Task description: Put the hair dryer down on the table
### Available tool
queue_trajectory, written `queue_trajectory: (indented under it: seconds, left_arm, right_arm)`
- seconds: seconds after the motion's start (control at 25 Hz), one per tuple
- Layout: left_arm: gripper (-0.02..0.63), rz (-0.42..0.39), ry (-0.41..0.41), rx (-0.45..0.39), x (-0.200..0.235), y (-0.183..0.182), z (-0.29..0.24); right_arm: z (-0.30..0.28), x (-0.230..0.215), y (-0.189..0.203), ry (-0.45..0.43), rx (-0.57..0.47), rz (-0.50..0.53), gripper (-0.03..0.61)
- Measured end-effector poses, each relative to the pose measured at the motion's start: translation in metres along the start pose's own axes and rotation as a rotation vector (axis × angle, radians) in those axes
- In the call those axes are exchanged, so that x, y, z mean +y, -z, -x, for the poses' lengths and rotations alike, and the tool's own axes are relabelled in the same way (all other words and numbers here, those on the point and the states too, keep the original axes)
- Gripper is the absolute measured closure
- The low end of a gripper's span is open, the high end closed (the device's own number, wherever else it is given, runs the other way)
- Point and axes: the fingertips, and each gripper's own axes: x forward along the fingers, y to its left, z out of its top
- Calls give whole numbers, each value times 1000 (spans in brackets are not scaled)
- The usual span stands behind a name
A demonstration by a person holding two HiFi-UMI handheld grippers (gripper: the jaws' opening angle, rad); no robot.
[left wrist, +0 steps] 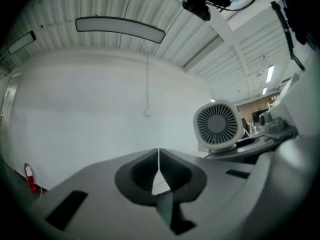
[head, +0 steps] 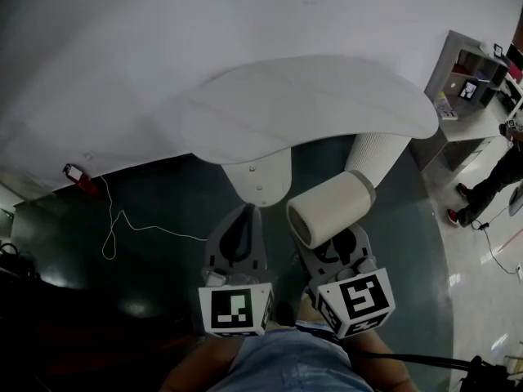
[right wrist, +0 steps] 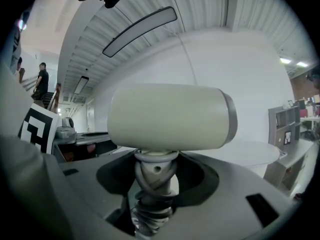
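Note:
The hair dryer (head: 331, 207) is a cream cylinder with a grey ring at one end, held in the air below the near edge of the white oval table (head: 310, 113). My right gripper (head: 335, 247) is shut on its handle. In the right gripper view the barrel (right wrist: 170, 116) lies crosswise above the jaws, and the handle, with cord wound round it (right wrist: 154, 184), stands between them. My left gripper (head: 241, 235) hangs beside it, shut and empty; its jaws meet in a thin line (left wrist: 158, 166). The dryer's round rear grille (left wrist: 217, 125) shows in the left gripper view.
The table stands on two white pedestals (head: 260, 178) over a dark floor. A thin white cable (head: 122, 223) and a red fire extinguisher (head: 78, 174) lie at the left by the wall. A shelf unit (head: 470, 80) and a standing person (head: 490, 182) are at the right.

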Motion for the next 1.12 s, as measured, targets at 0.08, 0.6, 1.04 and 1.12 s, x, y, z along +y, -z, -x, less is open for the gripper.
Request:
queue_trajectory:
  seconds: [0.08, 0.6, 1.04, 1.12]
  left_arm:
    - [601, 2, -4, 8, -5, -2, -29]
    - [601, 2, -46, 45, -5, -9, -210]
    - [601, 27, -126, 21, 10, -26, -276]
    - [601, 32, -145, 14, 21, -26, -281]
  right_arm:
    - [-16, -23, -10, -9, -7, 16, 359]
    - [-146, -152, -37, -84, 38, -1, 359]
    - [-214, -191, -55, -174, 24, 3, 359]
    - [-227, -191, -58, -183, 24, 6, 359]
